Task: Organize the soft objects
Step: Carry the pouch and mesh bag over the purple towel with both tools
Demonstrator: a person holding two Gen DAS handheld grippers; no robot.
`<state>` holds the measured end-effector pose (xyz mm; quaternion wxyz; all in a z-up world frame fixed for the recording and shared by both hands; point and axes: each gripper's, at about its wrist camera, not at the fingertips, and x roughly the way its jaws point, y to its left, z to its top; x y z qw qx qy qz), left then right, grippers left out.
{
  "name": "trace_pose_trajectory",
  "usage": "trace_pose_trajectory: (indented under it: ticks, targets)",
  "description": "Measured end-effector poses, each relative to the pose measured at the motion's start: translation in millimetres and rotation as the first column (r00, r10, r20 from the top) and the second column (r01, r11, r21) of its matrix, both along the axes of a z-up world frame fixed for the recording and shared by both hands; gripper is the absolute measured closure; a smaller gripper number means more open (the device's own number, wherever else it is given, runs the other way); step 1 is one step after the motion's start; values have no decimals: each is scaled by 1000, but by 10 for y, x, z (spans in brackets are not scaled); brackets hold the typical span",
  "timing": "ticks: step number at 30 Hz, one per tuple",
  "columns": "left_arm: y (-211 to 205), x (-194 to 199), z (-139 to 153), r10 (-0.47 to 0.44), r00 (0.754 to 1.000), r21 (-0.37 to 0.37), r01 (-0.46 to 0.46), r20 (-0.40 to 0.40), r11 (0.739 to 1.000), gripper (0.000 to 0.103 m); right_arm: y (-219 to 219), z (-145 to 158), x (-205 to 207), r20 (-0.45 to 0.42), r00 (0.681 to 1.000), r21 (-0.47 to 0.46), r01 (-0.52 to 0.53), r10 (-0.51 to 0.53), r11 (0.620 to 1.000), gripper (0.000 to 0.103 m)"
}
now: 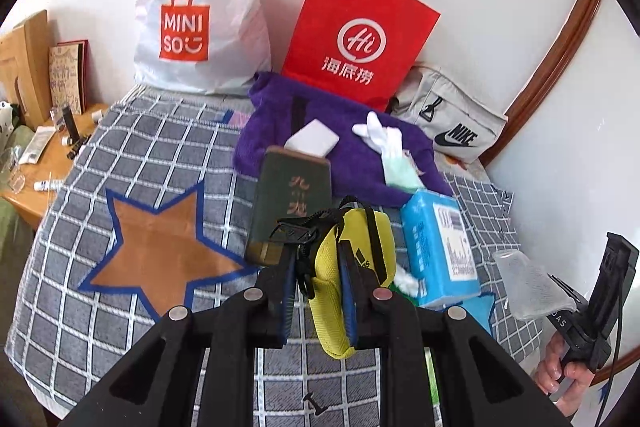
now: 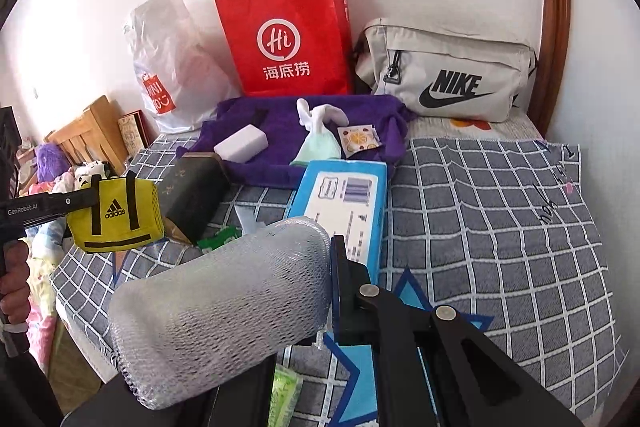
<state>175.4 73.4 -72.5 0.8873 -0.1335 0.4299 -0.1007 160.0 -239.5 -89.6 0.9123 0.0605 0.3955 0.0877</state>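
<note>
Two grips: left gripper (image 1: 320, 247) jaws clamp yellow pouch (image 1: 352, 247); right gripper (image 2: 320, 291) jaws clamp foam net (image 2: 224, 307).

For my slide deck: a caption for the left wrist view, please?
Left gripper lifts a yellow pouch above the checked blanket.

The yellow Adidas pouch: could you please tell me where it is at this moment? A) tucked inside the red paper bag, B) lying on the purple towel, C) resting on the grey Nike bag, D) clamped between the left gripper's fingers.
D: the yellow Adidas pouch sits clamped between the left gripper's fingers, lifted off the bed.
</note>
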Motion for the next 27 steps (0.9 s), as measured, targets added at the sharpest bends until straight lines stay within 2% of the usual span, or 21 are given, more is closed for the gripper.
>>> trace_pose_trajectory:
  ticks: [7, 14, 21, 27]
  targets:
    - [-44, 246, 177, 7, 1000, 2, -7, 22, 1000, 84, 43, 147, 283, 16, 1000, -10, -20, 20, 1000, 98]
    - [-1, 554, 230, 30, 999, -12, -30, 15, 999, 84, 30, 241, 673, 38, 999, -10, -21, 21, 1000, 98]
    - [74, 908, 272, 66, 998, -7, -66, 20, 998, 84, 12, 202, 1118, 37, 999, -1, -20, 20, 1000, 98]
    - [112, 1211, 191, 83, 997, -14, -83, 0, 996, 84, -51, 73, 1481, 14, 1000, 26, 0, 0, 1000, 98]
